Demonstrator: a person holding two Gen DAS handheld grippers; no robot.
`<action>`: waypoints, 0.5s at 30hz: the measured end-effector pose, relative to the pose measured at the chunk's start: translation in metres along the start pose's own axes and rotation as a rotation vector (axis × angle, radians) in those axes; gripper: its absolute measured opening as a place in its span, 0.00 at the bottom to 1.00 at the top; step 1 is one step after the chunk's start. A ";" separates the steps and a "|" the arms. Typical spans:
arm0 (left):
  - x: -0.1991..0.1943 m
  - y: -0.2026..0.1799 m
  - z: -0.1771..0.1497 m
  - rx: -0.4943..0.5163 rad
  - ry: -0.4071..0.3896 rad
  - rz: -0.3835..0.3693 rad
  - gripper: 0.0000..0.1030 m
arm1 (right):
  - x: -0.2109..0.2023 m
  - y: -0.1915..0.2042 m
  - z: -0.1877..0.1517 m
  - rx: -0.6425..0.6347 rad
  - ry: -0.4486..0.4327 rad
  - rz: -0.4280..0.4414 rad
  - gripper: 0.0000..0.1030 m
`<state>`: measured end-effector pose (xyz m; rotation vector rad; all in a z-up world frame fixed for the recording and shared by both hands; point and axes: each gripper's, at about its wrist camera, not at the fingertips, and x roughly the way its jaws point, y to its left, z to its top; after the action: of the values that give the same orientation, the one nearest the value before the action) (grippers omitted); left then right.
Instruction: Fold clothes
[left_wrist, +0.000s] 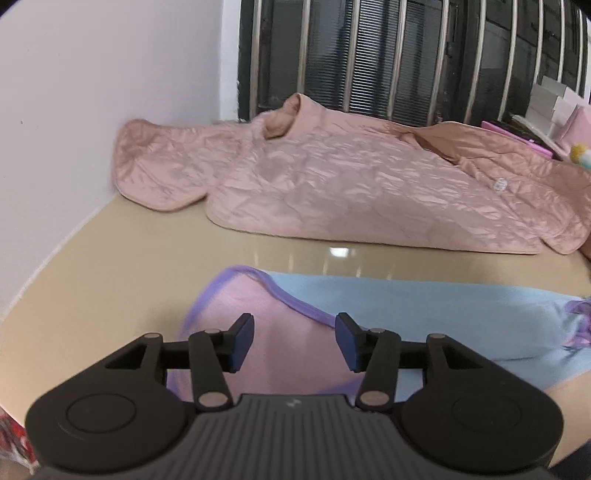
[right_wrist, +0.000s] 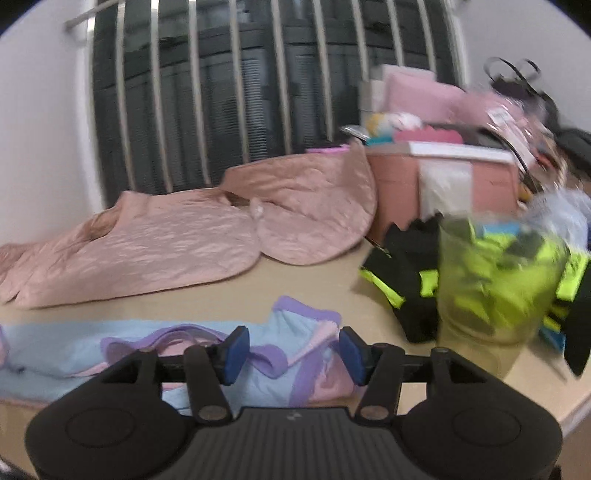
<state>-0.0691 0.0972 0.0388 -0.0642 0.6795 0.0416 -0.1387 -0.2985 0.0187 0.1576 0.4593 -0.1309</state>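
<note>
The left claw (left_wrist: 294, 341) hangs low over the beige counter (left_wrist: 110, 266) with its jaws parted and nothing pinched; its blue pads (left_wrist: 242, 343) stand apart above the pink, purple-trimmed end of a small garment (left_wrist: 280, 339) of pale blue, pink and purple. That garment lies flat along the near edge of the counter, directly under and just ahead of the claw, its blue part running off to the right. Beyond it, across a bare strip of counter, a pink quilted jacket (left_wrist: 332, 177) is spread out against the white wall and the barred window (left_wrist: 369, 55). In the right wrist view the same garment (right_wrist: 74, 350) stretches in from the left and ends, rumpled, beneath the right claw (right_wrist: 293, 350), whose jaws are also released, the cloth lying below the pads without being gripped. The jacket (right_wrist: 166, 243) sits further back. To the right stand a pink box (right_wrist: 399, 184) piled with clutter, a black and neon-yellow piece of clothing (right_wrist: 406, 273), and a greenish translucent cup (right_wrist: 491, 273), all blurred.
</note>
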 end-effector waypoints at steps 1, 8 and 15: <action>-0.001 -0.003 -0.001 0.001 0.000 -0.006 0.49 | 0.003 0.000 -0.002 0.025 0.012 -0.031 0.52; -0.004 -0.018 -0.005 0.038 -0.005 -0.023 0.56 | 0.021 0.025 -0.023 -0.074 0.028 -0.109 0.42; -0.013 -0.005 -0.008 0.008 -0.015 -0.022 0.57 | 0.014 0.051 -0.008 -0.163 -0.019 -0.062 0.09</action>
<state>-0.0839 0.0918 0.0406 -0.0635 0.6635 0.0178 -0.1213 -0.2487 0.0113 -0.0180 0.4538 -0.1548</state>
